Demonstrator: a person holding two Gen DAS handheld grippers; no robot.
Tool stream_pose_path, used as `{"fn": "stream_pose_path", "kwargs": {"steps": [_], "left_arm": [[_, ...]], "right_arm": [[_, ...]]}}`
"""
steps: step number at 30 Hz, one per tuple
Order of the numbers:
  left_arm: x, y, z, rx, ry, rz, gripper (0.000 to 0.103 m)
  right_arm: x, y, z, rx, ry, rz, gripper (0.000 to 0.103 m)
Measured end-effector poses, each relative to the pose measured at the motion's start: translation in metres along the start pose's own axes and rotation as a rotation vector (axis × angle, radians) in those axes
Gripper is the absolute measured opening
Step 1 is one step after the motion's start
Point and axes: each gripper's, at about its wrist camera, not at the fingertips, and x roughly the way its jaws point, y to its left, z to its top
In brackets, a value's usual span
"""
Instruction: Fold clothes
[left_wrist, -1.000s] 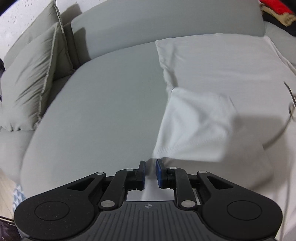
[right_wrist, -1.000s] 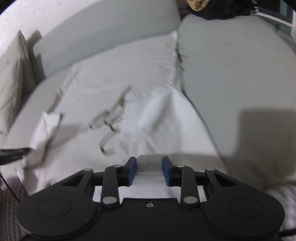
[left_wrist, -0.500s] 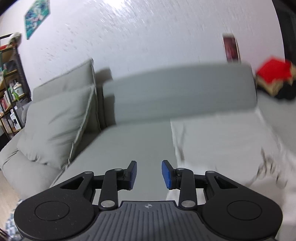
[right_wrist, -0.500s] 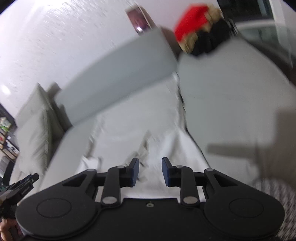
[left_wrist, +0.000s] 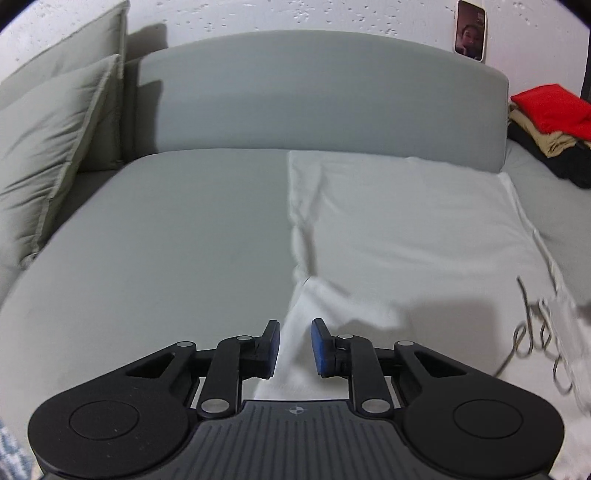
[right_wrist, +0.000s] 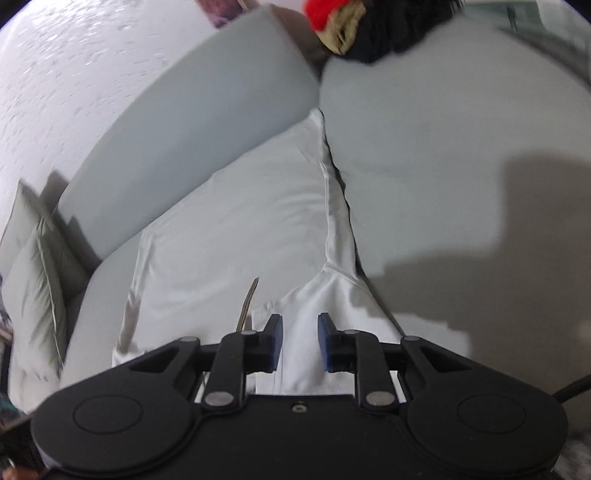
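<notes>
While both black two-finger grippers hang low over the grey upholstered sofa (left_wrist: 155, 240), the white fabric garment with grey drawstrings (left_wrist: 406, 236) lies spread on the seat, filling the centre and right of the left wrist view. The left gripper (left_wrist: 294, 347) has just been narrowing its jaws; a gap remains between the blue pads, white cloth shows in that gap, and I cannot tell whether the pads press on it. The right gripper (right_wrist: 300, 341) has likewise been closing, with a raised ridge of the same cloth running between its pads; contact there is also unconfirmed. Judgement: the step is taking hold of the near hem at two corners. To do it well, both grips should be seated on the fabric before lifting, kept level with each other, and carried toward the backrest (left_wrist: 321, 96) so the fold lands square. The garment's long axis runs from lower frame toward the backrest; the drawstrings (left_wrist: 532, 332) sit at the near end, lower right.
</notes>
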Motion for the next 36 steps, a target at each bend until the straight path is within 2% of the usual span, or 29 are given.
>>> {"fn": "stream_pose_path", "kwargs": {"steps": [2, 4, 5, 8, 10, 12, 13, 15, 17, 21, 26, 27, 29, 31, 33, 34, 36], "left_arm": [[0.022, -0.007, 0.008, 0.025, 0.054, -0.054, 0.019], [0.050, -0.011, 0.010, 0.032, 0.142, -0.102, 0.021], [0.063, -0.013, 0.009, 0.019, 0.167, -0.104, 0.021], [0.073, -0.019, 0.015, -0.008, 0.158, -0.066, 0.021], [0.061, -0.027, 0.016, 0.033, 0.128, -0.027, 0.021], [0.041, -0.035, 0.013, 0.092, 0.079, 0.010, 0.021], [0.025, -0.035, 0.009, 0.116, 0.042, 0.015, 0.024], [-0.005, -0.031, -0.004, 0.134, -0.004, 0.009, 0.032], [-0.031, -0.027, -0.017, 0.144, -0.035, 0.008, 0.034], [-0.049, -0.025, -0.049, 0.153, -0.011, 0.024, 0.034], [-0.039, -0.040, -0.084, 0.185, 0.053, 0.032, 0.033], [-0.043, -0.044, -0.089, 0.207, 0.059, 0.031, 0.026], [-0.061, -0.053, -0.097, 0.269, 0.051, 0.011, 0.024], [-0.078, -0.055, -0.105, 0.288, 0.028, -0.035, 0.029], [-0.091, -0.060, -0.109, 0.289, -0.023, -0.059, 0.030], [-0.092, -0.064, -0.108, 0.288, -0.050, -0.061, 0.030], [-0.084, -0.075, -0.108, 0.297, -0.036, -0.073, 0.030]], "right_arm": [[0.025, 0.001, 0.007, 0.019, 0.044, 0.001, 0.021], [0.045, 0.004, 0.008, 0.018, 0.083, 0.017, 0.021], [0.054, 0.004, 0.008, 0.020, 0.086, 0.021, 0.016], [0.070, 0.000, 0.012, 0.028, 0.057, 0.021, 0.007], [0.062, -0.003, 0.014, 0.073, 0.050, 0.020, 0.007], [0.047, -0.003, 0.014, 0.097, 0.038, 0.021, 0.015], [0.036, -0.002, 0.013, 0.079, 0.023, 0.022, 0.019], [0.011, 0.001, 0.006, 0.057, 0.019, 0.055, 0.020], [-0.010, 0.004, -0.006, 0.023, 0.041, 0.075, 0.020], [-0.033, 0.013, -0.035, -0.063, 0.095, 0.089, 0.021], [-0.017, 0.020, -0.068, -0.142, 0.182, 0.029, 0.020], [-0.020, 0.023, -0.074, -0.152, 0.172, 0.025, 0.020], [-0.033, 0.028, -0.083, -0.190, 0.183, 0.014, 0.020], [-0.047, 0.033, -0.090, -0.232, 0.204, 0.001, 0.020], [-0.061, 0.038, -0.095, -0.274, 0.171, -0.005, 0.020], [-0.065, 0.042, -0.097, -0.299, 0.145, -0.009, 0.020], [-0.060, 0.047, -0.099, -0.329, 0.144, -0.017, 0.021]]}}
